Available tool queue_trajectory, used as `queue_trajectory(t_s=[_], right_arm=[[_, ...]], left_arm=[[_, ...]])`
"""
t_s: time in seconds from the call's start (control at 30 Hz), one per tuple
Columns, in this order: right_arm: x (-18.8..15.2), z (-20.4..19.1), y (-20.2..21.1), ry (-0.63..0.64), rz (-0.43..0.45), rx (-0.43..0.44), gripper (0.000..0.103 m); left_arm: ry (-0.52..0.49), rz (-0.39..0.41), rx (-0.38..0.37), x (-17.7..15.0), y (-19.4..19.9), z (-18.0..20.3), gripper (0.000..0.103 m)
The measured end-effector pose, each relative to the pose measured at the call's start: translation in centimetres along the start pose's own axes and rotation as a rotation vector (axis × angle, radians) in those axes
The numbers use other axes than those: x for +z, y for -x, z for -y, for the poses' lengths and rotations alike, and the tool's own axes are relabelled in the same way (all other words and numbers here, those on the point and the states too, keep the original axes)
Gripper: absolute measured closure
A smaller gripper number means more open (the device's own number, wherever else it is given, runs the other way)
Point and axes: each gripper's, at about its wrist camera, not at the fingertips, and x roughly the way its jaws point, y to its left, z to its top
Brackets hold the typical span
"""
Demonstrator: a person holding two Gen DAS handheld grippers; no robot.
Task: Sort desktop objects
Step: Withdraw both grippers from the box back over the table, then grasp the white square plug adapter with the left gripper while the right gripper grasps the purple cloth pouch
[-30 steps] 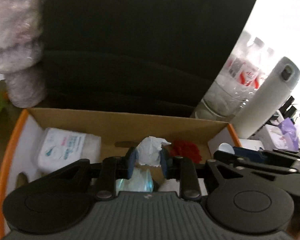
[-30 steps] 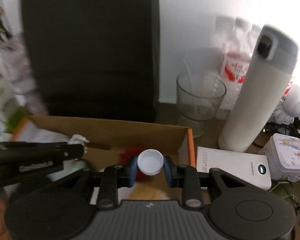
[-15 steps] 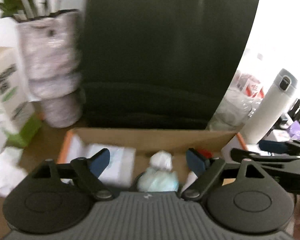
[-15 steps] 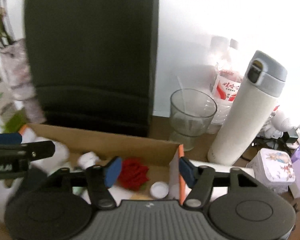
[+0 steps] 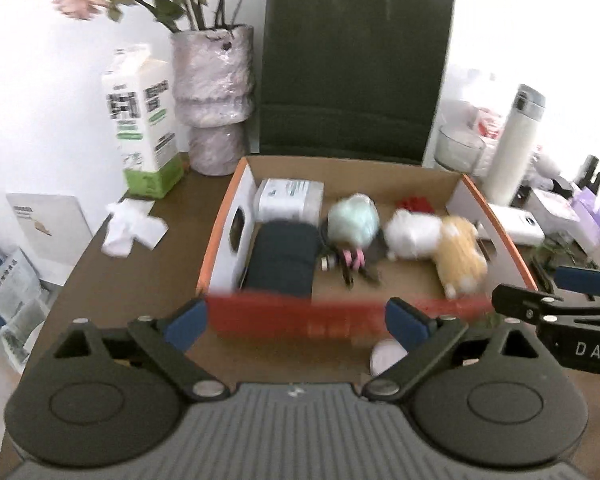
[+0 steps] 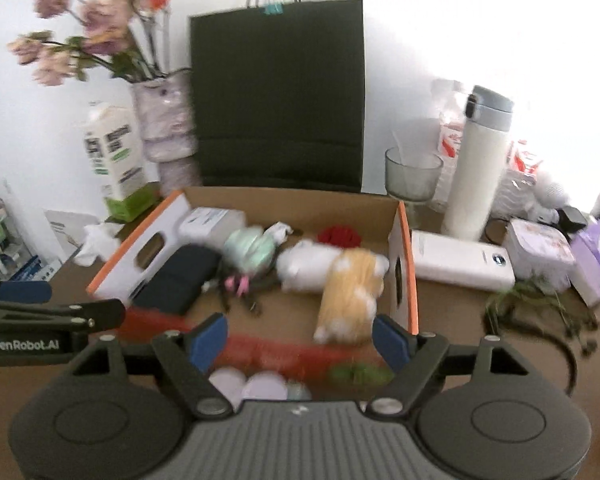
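An orange-edged cardboard box (image 5: 452, 178) sits mid-desk; it also shows in the right wrist view (image 6: 404, 240). Inside lie a white tissue pack (image 5: 290, 198), a dark pouch (image 5: 282, 258), a mint-green bundle (image 5: 354, 220), a white and yellow plush (image 5: 436, 240) and a red flower (image 5: 414, 203). My left gripper (image 5: 296, 322) is open and empty, in front of the box's near wall. My right gripper (image 6: 298, 340) is open and empty, also in front of the box. Round white lids (image 6: 244, 384) and a green object (image 6: 358, 374) lie between its fingers.
A dark paper bag (image 5: 352, 72) stands behind the box. A vase (image 5: 214, 92), a carton (image 5: 144, 120) and crumpled tissue (image 5: 130, 226) are at left. A white flask (image 6: 478, 164), a glass (image 6: 412, 176), a power bank (image 6: 460, 266) and a tin (image 6: 538, 248) are at right.
Both grippers opened, dropping the tissue wad and the white cap into the box, then pulled back and up away from the box.
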Motion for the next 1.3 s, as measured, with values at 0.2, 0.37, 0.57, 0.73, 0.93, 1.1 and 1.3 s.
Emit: queue_trajectory(t_s=[0.2, 0.37, 0.57, 0.73, 0.93, 1.1, 1.3], right_arm=[[-10.2, 0.4, 6.9, 0.000, 0.103, 0.028, 0.014], [-17.5, 0.5, 10.9, -0.038, 0.110, 0.036, 0.014], [-24.8, -0.6, 15.3, 0.025, 0.165, -0.028, 0.013], [-27.9, -0.7, 17.5, 0.028, 0.162, -0.041, 0.012], [-29.3, -1.3, 17.5, 0.038, 0.121, -0.022, 0.012], [-28.8, -1.9, 16.5, 0.037, 0.094, -0.009, 0.012], [-26.6, -1.2, 13.5, 0.010, 0.038, 0.011, 0.012]], left_arm=[[-0.054, 0.021, -0.130, -10.0, 5.4, -0.2, 0.000], [-0.084, 0.084, -0.045, -17.8, 9.5, 0.9, 0.000], [0.018, 0.170, -0.031, -24.2, 14.5, 1.2, 0.000], [-0.067, 0.200, 0.058, -27.3, 15.5, 2.7, 0.000], [-0.075, 0.169, 0.024, -27.5, 15.2, 2.9, 0.000], [-0.111, 0.165, 0.001, -27.2, 14.7, 3.4, 0.000], [-0.132, 0.155, -0.078, -23.7, 12.0, 3.1, 0.000]])
